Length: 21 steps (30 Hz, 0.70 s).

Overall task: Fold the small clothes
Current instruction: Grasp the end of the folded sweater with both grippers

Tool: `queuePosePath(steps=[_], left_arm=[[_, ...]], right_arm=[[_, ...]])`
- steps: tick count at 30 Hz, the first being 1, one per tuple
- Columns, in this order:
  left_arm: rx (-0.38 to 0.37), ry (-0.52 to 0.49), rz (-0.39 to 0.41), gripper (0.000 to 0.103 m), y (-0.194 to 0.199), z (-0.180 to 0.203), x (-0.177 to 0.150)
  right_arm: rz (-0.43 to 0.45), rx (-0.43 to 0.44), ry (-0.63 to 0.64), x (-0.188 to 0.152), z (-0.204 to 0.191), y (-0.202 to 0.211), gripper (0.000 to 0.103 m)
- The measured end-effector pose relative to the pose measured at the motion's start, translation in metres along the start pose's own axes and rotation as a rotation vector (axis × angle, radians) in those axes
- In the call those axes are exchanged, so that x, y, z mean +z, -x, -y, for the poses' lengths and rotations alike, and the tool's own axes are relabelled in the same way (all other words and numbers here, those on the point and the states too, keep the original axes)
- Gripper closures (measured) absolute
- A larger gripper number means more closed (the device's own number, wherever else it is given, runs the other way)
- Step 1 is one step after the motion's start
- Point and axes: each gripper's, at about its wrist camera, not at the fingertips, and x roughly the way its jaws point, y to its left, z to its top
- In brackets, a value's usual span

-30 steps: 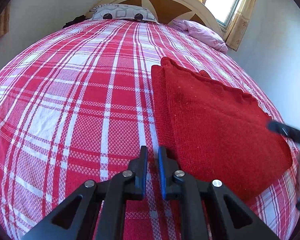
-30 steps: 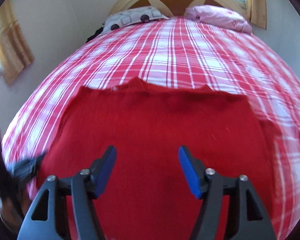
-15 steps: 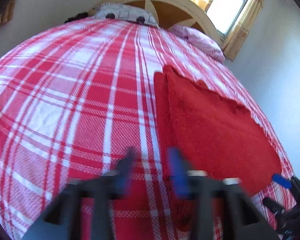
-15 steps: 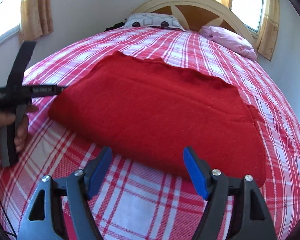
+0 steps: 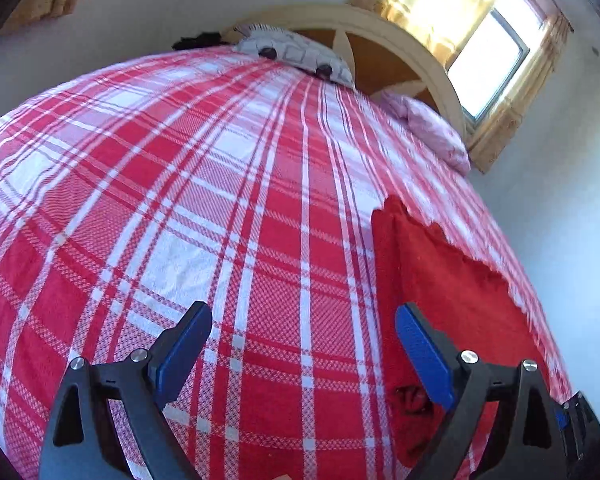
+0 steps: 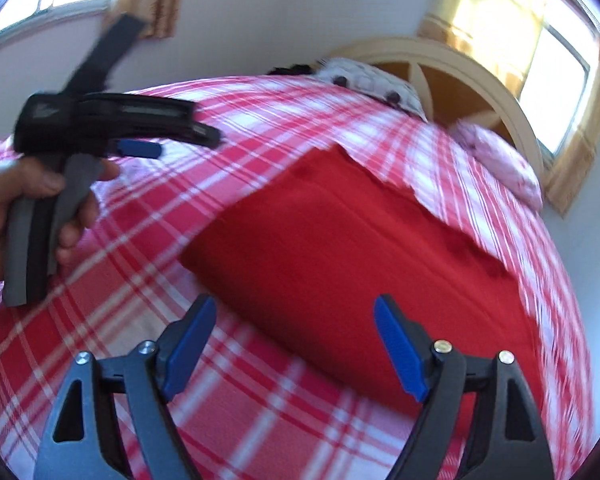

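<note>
Jaws just opened, empty; red garment (image 6: 340,248) lies just ahead.

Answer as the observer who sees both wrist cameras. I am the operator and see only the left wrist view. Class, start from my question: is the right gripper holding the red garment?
Observer: No. The right gripper is open with nothing between its pads. Its jaws have just been opening, and it points at the near edge of the red garment.
Operator: How does that near edge lie?
Observer: It is a smooth, rounded fold resting flat on the plaid bedspread.
Operator: What holds my left gripper?
Observer: A hand wraps around the handle of the left gripper. Its jaws have just been opening too, and they are empty.
</note>
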Motion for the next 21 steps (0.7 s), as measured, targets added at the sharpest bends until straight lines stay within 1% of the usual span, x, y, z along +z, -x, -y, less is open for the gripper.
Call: queuePosePath(steps=[3, 6, 8, 12, 15, 16, 17, 19, 21], left_arm=[[0.037, -0.022, -0.034, 0.01, -0.005, -0.003, -0.001], [-0.002, -0.003, -0.07, 0.01, -0.01, -0.005, 0.005], [-0.03, -0.003, -0.09, 0.01, -0.015, -0.002, 0.012], [-0.111, 0.008, -0.145, 0.01, -0.029, 0.004, 0.026], [-0.159, 0.007, -0.193, 0.01, -0.046, 0.015, 0.037], [-0.174, 0.008, -0.206, 0.01, -0.051, 0.019, 0.04], [-0.182, 0.009, -0.213, 0.01, -0.055, 0.023, 0.042], [-0.203, -0.006, -0.234, 0.01, -0.065, 0.036, 0.049], [-0.205, -0.036, -0.258, 0.01, -0.078, 0.049, 0.053]], right_arm=[[0.019, -0.003, 0.065, 0.006, -0.023, -0.004, 0.019], [0.017, -0.03, 0.12, 0.006, -0.04, -0.011, 0.019], [0.0, -0.061, 0.156, 0.005, -0.049, -0.019, 0.019], [-0.025, -0.114, 0.192, 0.004, -0.058, -0.031, 0.02], [-0.03, -0.146, 0.183, 0.008, -0.056, -0.037, 0.024], [-0.038, -0.147, 0.176, 0.008, -0.055, -0.039, 0.03], [-0.051, -0.14, 0.17, 0.009, -0.053, -0.042, 0.032], [-0.05, -0.147, 0.17, 0.008, -0.056, -0.042, 0.035], [-0.039, -0.158, 0.186, 0.005, -0.06, -0.04, 0.043]])
